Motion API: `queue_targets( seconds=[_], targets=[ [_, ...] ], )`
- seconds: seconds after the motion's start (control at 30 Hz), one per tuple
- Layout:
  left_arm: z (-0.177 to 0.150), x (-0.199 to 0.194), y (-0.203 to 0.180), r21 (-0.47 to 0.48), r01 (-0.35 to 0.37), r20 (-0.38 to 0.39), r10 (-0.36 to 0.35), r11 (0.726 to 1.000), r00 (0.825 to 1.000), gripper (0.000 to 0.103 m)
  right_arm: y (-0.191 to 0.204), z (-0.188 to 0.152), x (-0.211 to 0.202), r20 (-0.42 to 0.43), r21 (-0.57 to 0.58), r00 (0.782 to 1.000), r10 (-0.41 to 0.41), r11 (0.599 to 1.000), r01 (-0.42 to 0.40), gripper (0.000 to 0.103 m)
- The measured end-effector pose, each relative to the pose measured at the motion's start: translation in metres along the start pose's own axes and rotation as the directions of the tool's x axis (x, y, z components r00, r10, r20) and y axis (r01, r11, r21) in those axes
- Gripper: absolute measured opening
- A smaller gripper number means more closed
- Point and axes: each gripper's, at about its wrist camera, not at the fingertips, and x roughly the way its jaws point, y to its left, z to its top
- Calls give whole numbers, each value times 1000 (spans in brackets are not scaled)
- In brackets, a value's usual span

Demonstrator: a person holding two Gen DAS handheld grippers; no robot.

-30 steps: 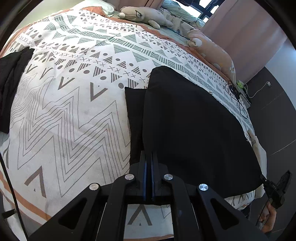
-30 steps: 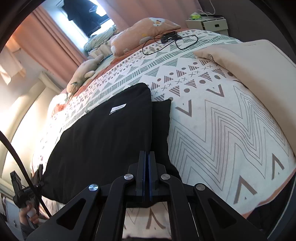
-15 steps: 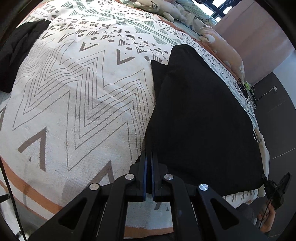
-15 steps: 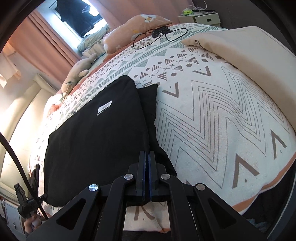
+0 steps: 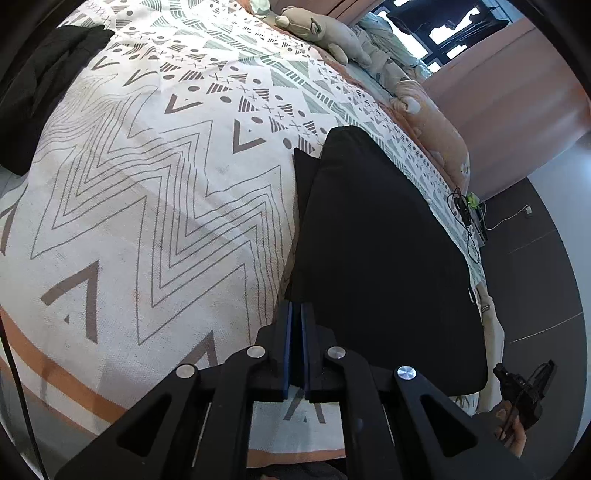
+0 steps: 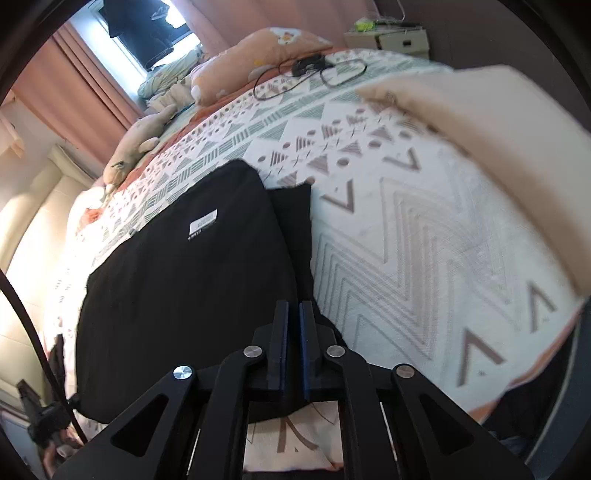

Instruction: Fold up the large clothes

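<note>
A black garment [image 5: 380,251] lies folded flat on the patterned bedspread [image 5: 147,192], with a narrower layer sticking out along its left edge. My left gripper [image 5: 296,308] is shut on the garment's near left corner. In the right wrist view the same garment [image 6: 184,288] shows a white label [image 6: 202,223]. My right gripper [image 6: 290,308] sits at its near right corner. Its jaws are opening, with a thin gap between the pads and the cloth edge lying there unpressed.
A heap of dark clothes [image 5: 44,92] lies at the bed's left edge. Plush toys [image 5: 321,29] and pillows [image 5: 432,133] line the far side, beside a black cable [image 6: 310,70]. A beige blanket [image 6: 498,140] covers the right part. The bed's near edge [image 6: 517,384] is close.
My left gripper has moved down and toward the bed's near edge with the garment corner. The right gripper's pads have parted a little; the garment now lies flatter.
</note>
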Motion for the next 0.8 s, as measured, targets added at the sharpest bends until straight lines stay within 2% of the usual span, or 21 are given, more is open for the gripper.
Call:
queue_targets(
  seconds=[0.03, 0.07, 0.1, 0.13, 0.23, 0.27, 0.3, 0.33, 0.37, 0.53, 0.67, 0.77, 0.8],
  targets=[
    [-1, -2, -1, 2, 7, 3, -7, 1000, 1000, 7, 3, 1, -7, 16, -7, 1000, 10, 1000, -10, 14],
    [-2, -5, -1, -3, 21, 5, -21, 1000, 1000, 8, 7, 0, -16, 33, -11, 999, 31, 999, -31, 40],
    [-3, -6, 0, -10, 31, 7, -31, 999, 999, 10, 11, -1, -23, 42, -20, 998, 45, 999, -45, 57],
    [-4, -7, 2, -18, 42, 10, -42, 999, 999, 12, 18, -3, -31, 56, -40, 997, 60, 998, -58, 83],
    [-7, -10, 7, -27, 70, 13, -70, 997, 997, 26, 48, -14, -51, 78, -125, 989, 129, 985, -119, 84],
    [-9, -12, 9, -28, 80, 14, -79, 996, 997, 48, 57, -19, -54, 75, -153, 986, 152, 978, -139, 84],
    [-10, -14, 9, -27, 91, 17, -91, 995, 996, 80, 64, -22, -56, 73, -174, 984, 160, 974, -146, 84],
    [-11, -15, 10, -26, 102, 20, -101, 994, 995, 97, 77, -28, -57, 67, -204, 985, 157, 969, -141, 84],
    [-12, -18, 10, -26, 115, 34, -114, 993, 993, 103, 84, -32, -55, 54, -221, 986, 158, 965, -142, 84],
    [-16, -24, 16, -43, 131, 45, -129, 991, 991, 103, 124, -60, -33, -35, -282, 983, 180, 942, -183, 82],
    [-22, -25, 18, -36, 132, 35, -131, 991, 991, 103, 153, -72, -12, -117, -327, 979, 169, 924, -199, 52],
    [-26, -26, 21, -33, 116, 45, -114, 993, 992, 103, 172, -83, 2, -157, -356, 977, 143, 915, -191, 39],
    [-27, -27, 23, -37, 127, 45, -125, 991, 991, 97, 176, -84, 9, -170, -356, 975, 143, 914, -196, 36]
  ],
)
